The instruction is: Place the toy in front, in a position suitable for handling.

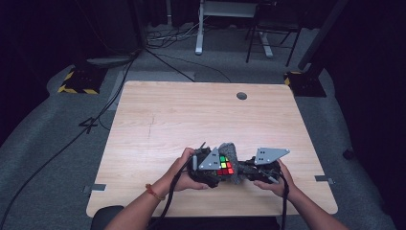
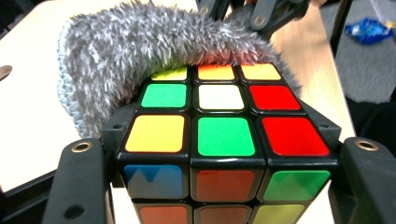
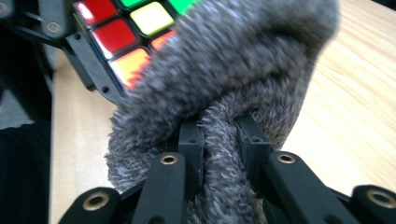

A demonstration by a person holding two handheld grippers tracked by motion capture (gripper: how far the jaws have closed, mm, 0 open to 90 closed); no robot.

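Observation:
A scrambled Rubik's cube (image 1: 224, 166) (image 2: 224, 135) (image 3: 126, 28) sits near the table's front edge, and my left gripper (image 1: 210, 168) (image 2: 224, 158) is shut on its two sides. A fuzzy grey cloth (image 1: 231, 152) (image 2: 140, 46) (image 3: 233, 65) drapes over the cube's far edge and part of its top face. My right gripper (image 1: 246, 168) (image 3: 220, 140) is shut on a bunched fold of that cloth, right beside the cube. A hand holds each gripper.
The wooden table (image 1: 191, 120) has a round cable hole (image 1: 242, 96) at the back right. On the floor to the right lies a blue packet (image 2: 371, 29). Cables and desk legs (image 1: 200, 33) stand on the floor beyond the table.

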